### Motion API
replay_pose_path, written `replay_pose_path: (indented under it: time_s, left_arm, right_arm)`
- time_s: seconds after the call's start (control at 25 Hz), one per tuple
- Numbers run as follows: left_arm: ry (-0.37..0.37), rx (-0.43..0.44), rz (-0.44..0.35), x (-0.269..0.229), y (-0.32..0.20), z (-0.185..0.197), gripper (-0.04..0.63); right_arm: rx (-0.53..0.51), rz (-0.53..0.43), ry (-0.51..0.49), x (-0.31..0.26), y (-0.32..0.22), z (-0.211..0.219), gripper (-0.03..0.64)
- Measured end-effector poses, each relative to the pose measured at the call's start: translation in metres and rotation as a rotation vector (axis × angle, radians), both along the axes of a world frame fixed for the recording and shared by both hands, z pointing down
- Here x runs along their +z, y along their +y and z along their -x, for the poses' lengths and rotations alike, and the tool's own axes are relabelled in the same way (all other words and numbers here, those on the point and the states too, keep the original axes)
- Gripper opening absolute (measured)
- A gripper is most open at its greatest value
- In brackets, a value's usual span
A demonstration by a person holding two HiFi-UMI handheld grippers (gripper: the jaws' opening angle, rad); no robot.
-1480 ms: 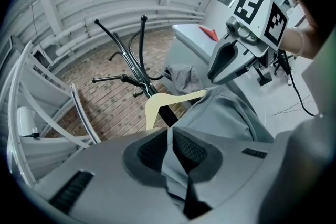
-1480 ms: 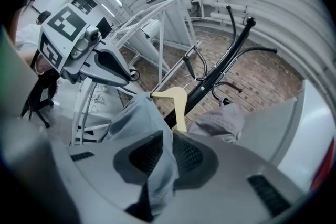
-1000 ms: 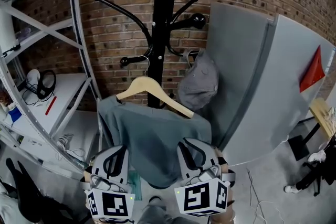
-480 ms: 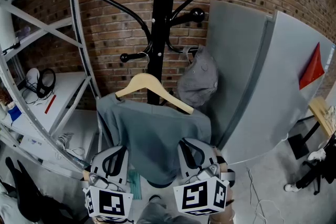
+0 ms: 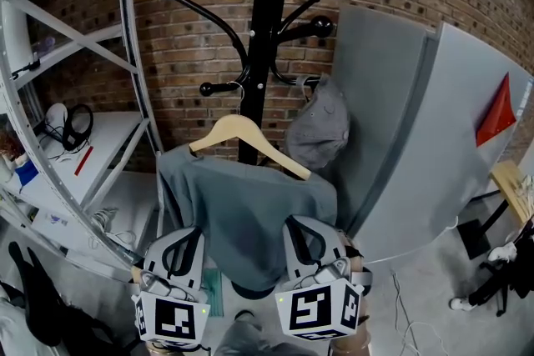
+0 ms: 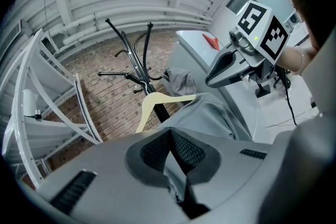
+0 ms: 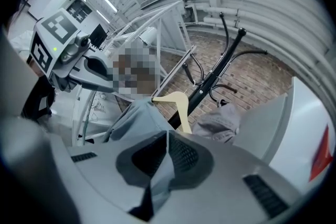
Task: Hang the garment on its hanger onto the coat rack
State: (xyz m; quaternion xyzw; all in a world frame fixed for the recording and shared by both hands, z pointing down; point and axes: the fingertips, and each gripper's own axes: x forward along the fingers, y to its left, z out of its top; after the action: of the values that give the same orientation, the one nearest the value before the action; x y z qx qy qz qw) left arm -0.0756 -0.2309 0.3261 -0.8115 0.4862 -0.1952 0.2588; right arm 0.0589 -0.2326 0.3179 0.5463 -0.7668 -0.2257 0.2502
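A black coat rack (image 5: 263,37) stands against the brick wall. A wooden hanger (image 5: 244,137) carries a grey garment (image 5: 242,208), and its hook appears to sit over a low left arm of the rack. My left gripper (image 5: 183,239) is shut on the garment's lower edge, with fabric pinched between its pads (image 6: 170,136). My right gripper (image 5: 309,229) is closing tight on the same hem, a fold of cloth caught in its jaws (image 7: 167,139). The hanger (image 7: 178,105) and the rack (image 7: 220,68) rise beyond them.
A grey cap (image 5: 319,129) hangs on the rack's right side. Metal shelving (image 5: 92,137) with headphones (image 5: 73,127) stands at the left. A tall grey panel (image 5: 417,137) with a red flag (image 5: 498,114) closes off the right. Dark items lie on the floor at the right (image 5: 501,279).
The view has shifted slightly, so the rack and hanger sit a little further right. The garment still hangs in the same place, and both grippers stay at its hem.
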Motion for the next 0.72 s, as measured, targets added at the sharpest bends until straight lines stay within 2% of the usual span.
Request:
replay_pose_path:
  time_s: [0.4,0.72]
  left_arm:
    - [-0.014,-0.018,0.016,0.0041,0.0048,-0.0021,0.003]
    - [-0.027,-0.034,0.015,0.0054,-0.0004,-0.0018,0.003]
  right_arm:
    - [-0.013,0.022,-0.039,0.002,0.0076,-0.0012,0.031]
    - [-0.011,0.0,-0.01,0.004,0.0025,-0.0018,0.03]
